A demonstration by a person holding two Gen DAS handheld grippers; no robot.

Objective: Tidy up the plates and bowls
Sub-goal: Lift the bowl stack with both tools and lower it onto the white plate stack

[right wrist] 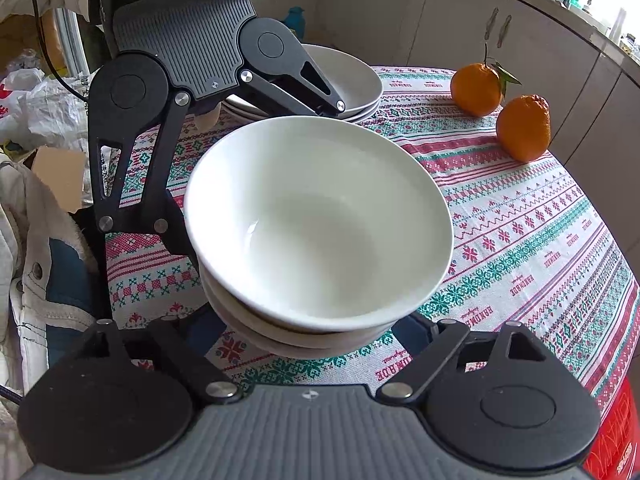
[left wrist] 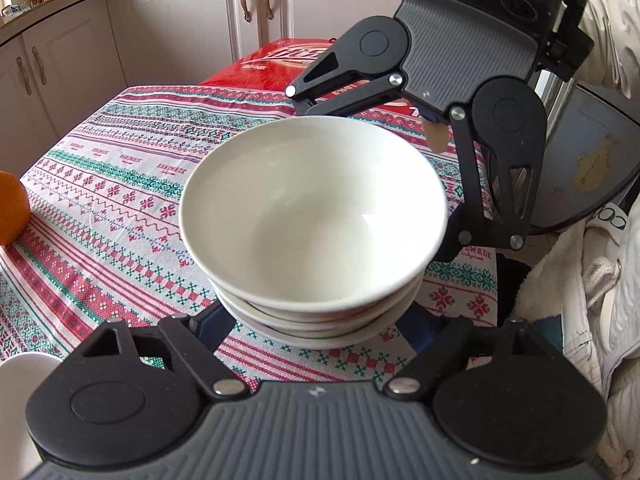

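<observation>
A stack of three white bowls [left wrist: 312,224] sits on the patterned tablecloth [left wrist: 104,200]; it also shows in the right wrist view [right wrist: 320,224]. My left gripper [left wrist: 320,332] reaches around the stack's near side, its jaws spread wide on either side of the lower bowls. My right gripper [right wrist: 316,340] does the same from the opposite side, and it shows across the stack in the left wrist view [left wrist: 384,184]. The fingertips are hidden under the bowls. A second stack of white plates [right wrist: 352,88] stands behind the left gripper [right wrist: 256,184] in the right wrist view.
Two oranges [right wrist: 500,108] lie on the tablecloth [right wrist: 540,240] near its far edge. An orange [left wrist: 12,208] and a white dish rim [left wrist: 16,392] sit at the left. A red box [left wrist: 280,64] lies beyond the table. White cabinets [left wrist: 180,20] stand behind.
</observation>
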